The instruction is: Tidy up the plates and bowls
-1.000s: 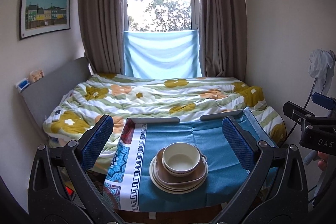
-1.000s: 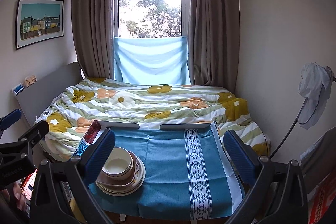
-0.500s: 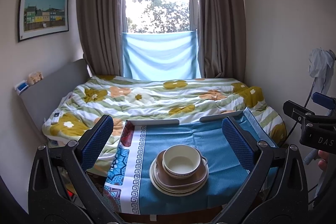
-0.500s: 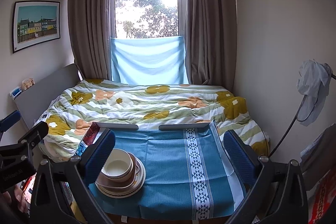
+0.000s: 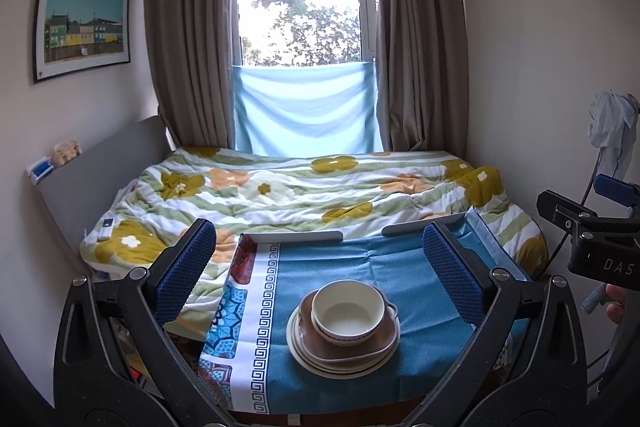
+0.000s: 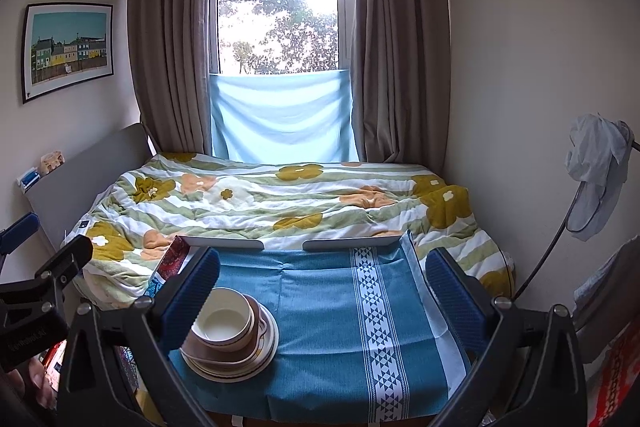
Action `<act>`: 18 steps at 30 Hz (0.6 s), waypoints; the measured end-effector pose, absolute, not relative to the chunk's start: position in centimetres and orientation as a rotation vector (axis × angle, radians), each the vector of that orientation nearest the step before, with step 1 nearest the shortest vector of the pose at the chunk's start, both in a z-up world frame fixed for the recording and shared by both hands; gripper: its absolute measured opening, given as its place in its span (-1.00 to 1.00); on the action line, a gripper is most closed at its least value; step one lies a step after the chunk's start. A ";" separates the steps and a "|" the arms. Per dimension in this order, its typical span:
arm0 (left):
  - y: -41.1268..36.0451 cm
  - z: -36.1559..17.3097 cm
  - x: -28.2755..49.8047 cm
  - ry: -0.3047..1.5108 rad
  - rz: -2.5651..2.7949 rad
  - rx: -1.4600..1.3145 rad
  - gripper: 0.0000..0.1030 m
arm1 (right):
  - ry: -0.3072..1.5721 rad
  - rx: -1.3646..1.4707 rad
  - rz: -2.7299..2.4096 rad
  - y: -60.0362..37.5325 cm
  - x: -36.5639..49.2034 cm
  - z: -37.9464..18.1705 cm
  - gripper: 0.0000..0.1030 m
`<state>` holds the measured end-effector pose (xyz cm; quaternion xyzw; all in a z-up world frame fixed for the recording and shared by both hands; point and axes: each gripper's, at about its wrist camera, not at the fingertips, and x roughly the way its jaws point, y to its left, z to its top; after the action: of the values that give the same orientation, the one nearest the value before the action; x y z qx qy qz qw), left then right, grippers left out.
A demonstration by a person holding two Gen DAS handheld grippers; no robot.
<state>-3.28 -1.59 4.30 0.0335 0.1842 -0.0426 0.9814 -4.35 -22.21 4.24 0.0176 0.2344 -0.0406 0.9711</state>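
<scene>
— Cream bowl (image 5: 347, 314), brown dish (image 5: 352, 337) and plates (image 5: 340, 361) are seen stacked on the surface (image 5: 400, 271), between the left tongs (image 5: 318, 273).
— Both left and right tongs (image 6: 320, 285) are held spread, empty. Stacking is judged done; little is left.

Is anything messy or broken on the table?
Nothing looks broken or spilled. The white bowl sits upright in the brown dish on the stacked plates. The only odd bit: the blue cloth is creased.
</scene>
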 end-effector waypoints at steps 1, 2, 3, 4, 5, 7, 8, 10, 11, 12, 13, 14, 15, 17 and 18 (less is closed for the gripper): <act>-1.6 4.3 -3.2 0.370 -0.085 0.068 1.00 | 0.475 0.035 -0.082 -22.2 -4.3 4.3 0.99; -1.5 4.2 -3.1 0.369 -0.083 0.069 1.00 | 0.474 0.036 -0.083 -22.2 -4.3 4.2 0.99; -1.5 4.2 -3.0 0.368 -0.080 0.070 1.00 | 0.474 0.036 -0.082 -22.2 -4.3 4.2 0.99; -1.5 4.2 -3.0 0.368 -0.079 0.071 1.00 | 0.473 0.035 -0.081 -22.1 -4.2 4.3 0.99; -1.4 4.2 -2.9 0.368 -0.078 0.071 1.00 | 0.473 0.034 -0.082 -22.1 -4.1 4.2 0.99; -1.3 4.2 -2.8 0.369 -0.076 0.072 1.00 | 0.472 0.034 -0.080 -22.1 -3.9 4.2 0.99; -1.3 4.3 -2.9 0.368 -0.077 0.072 1.00 | 0.473 0.033 -0.080 -22.1 -3.8 4.2 0.99; -1.2 4.3 -2.8 0.366 -0.077 0.071 1.00 | 0.471 0.035 -0.081 -22.1 -3.8 4.2 0.99; -1.2 4.3 -2.8 0.364 -0.076 0.071 1.00 | 0.470 0.036 -0.080 -22.1 -3.8 4.1 0.99; -1.1 4.3 -2.7 0.360 -0.072 0.070 1.00 | 0.469 0.035 -0.080 -22.0 -3.7 4.1 0.99; -1.0 4.3 -2.7 0.352 -0.065 0.070 1.00 | 0.467 0.034 -0.078 -22.0 -3.6 4.1 0.99; -0.8 4.3 -2.8 0.345 -0.060 0.070 1.00 | 0.467 0.034 -0.076 -22.0 -3.4 4.0 0.99; -0.6 4.3 -2.8 0.341 -0.051 0.070 1.00 | 0.466 0.032 -0.075 -21.9 -3.3 3.9 0.99; -0.4 4.2 -2.6 0.340 -0.042 0.065 1.00 | 0.466 0.032 -0.073 -21.9 -3.2 3.8 0.99; -0.2 4.2 -2.4 0.341 -0.040 0.059 1.00 | 0.466 0.032 -0.072 -21.8 -3.0 3.8 0.99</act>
<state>-2.42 -0.22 4.21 0.0295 0.1699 -0.0199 0.9848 -3.04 -21.83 3.80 0.0160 0.2307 -0.0358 0.9722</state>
